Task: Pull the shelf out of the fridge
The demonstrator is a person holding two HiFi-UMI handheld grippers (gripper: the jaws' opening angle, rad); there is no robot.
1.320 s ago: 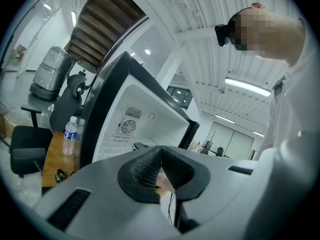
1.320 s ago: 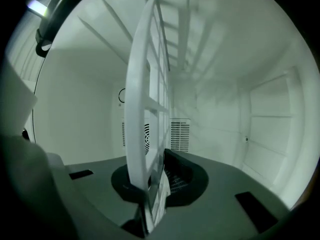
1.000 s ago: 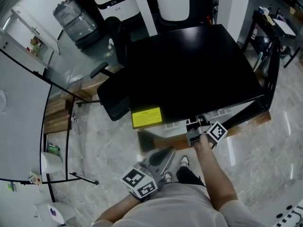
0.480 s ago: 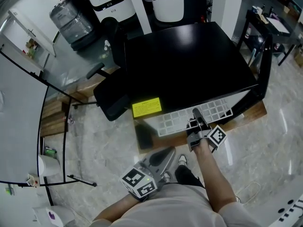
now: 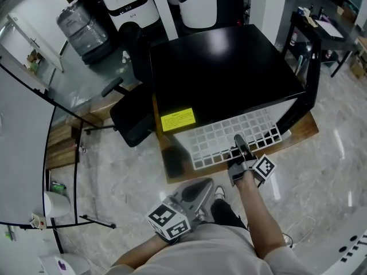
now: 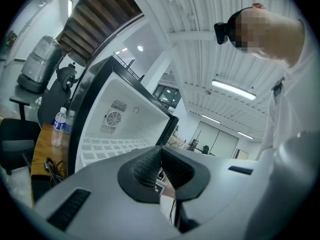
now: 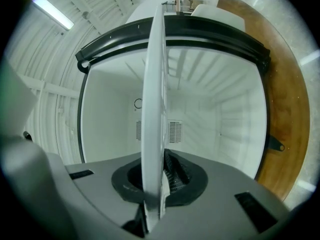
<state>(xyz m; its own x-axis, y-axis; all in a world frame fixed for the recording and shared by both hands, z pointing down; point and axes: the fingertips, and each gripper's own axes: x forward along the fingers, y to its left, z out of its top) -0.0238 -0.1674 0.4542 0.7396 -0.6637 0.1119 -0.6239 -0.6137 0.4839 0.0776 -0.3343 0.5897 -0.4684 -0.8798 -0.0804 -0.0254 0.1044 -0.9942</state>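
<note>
Right tool [image 5: 239, 144] clamps the shelf [image 5: 221, 135] edge, left tool [image 5: 202, 185] shut and empty; one-sided grip, so the shelf could tip leaving the fridge [image 5: 221, 67].

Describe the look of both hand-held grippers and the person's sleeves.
The left hand-held gripper and right hand-held gripper share one build: smooth grey wedge-shaped bodies, black ribbed pads set in a dark rounded recess, and a cube of black-and-white square markers on each. No cables show. The person wears a light-coloured top whose sleeves leave the forearms bare.

Grey left tongs [image 5: 202, 185] and right tongs [image 5: 238, 141] bear black-and-white marker cubes [image 5: 169, 222]; the person wears a pale short-sleeved shirt [image 5: 212, 248].
</note>
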